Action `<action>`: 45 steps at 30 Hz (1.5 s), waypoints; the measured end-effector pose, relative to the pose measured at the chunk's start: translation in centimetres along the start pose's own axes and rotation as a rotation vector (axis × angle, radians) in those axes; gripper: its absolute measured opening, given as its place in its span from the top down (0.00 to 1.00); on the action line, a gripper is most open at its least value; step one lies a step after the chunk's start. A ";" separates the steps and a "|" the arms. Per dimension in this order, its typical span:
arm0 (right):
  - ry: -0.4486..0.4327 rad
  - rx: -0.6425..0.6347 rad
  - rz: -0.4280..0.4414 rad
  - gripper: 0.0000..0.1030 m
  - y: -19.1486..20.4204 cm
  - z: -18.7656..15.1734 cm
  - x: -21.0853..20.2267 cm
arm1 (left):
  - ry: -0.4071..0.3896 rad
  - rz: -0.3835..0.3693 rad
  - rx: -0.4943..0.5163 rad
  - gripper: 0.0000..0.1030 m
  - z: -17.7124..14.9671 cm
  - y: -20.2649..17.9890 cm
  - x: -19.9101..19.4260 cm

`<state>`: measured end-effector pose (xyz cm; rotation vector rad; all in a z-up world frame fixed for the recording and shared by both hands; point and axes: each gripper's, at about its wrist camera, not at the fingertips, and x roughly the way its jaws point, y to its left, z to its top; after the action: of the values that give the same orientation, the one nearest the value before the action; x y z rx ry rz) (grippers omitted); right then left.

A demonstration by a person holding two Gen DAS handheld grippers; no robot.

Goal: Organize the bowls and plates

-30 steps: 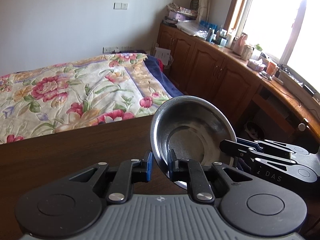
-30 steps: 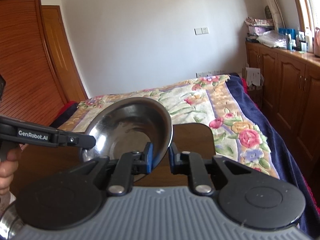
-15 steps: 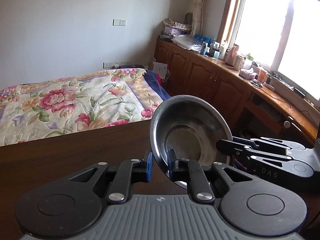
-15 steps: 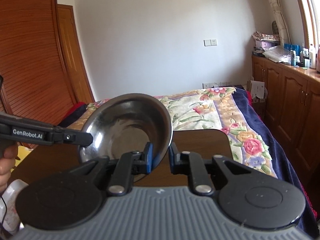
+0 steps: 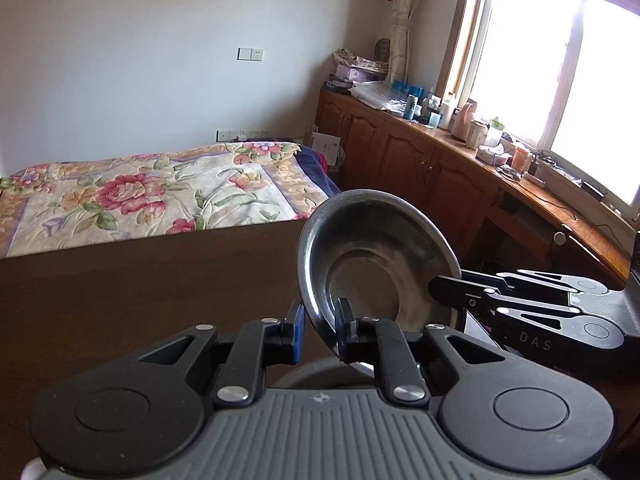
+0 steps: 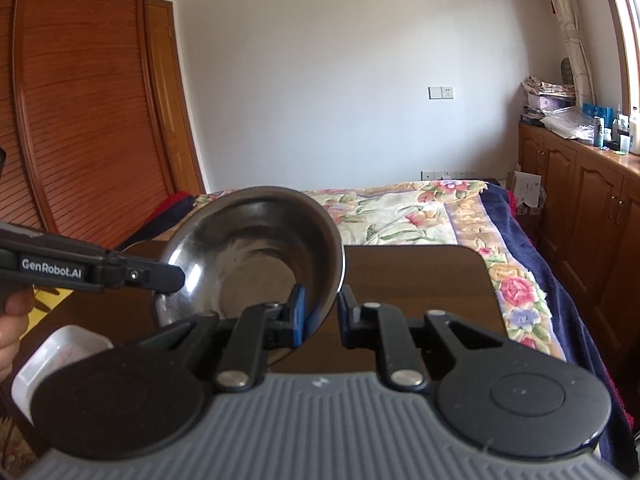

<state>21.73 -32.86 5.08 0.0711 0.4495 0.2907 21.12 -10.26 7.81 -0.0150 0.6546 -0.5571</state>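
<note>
Steel bowl (image 5: 376, 256) hanging between both grippers, left fingers (image 5: 296, 334) and right fingers (image 6: 298, 316) each pinching rim; placing still pending; white dish (image 6: 60, 354) waiting below-left of right fingers.

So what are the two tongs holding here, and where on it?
One round stainless-steel bowl, lifted above the table: left tongs pinch its near rim, right tongs pinch the opposite rim.

**Two grippers raised, facing each other**

The left gripper (image 5: 318, 330) and right gripper (image 6: 320, 316) are both held up at the same height, tips close, each with its jaws narrowed on a rim. A hand (image 6: 10, 330) grips the left one's handle.
</note>
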 end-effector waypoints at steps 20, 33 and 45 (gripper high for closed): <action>0.024 -0.021 0.035 0.82 3.8 -3.6 -2.1 | -0.003 0.030 -0.045 0.84 -6.3 -0.1 -3.4; 0.054 -0.067 0.035 0.81 5.0 -5.0 -2.6 | 0.020 0.033 -0.088 0.83 -9.2 0.4 -3.8; 0.056 -0.095 0.010 0.79 5.6 -5.7 -2.7 | 0.038 0.037 -0.075 0.82 -9.7 0.3 -3.2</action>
<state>15.44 -28.23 1.83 -0.0281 0.4905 0.3243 13.59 -6.88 1.87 -0.0630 0.7118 -0.4978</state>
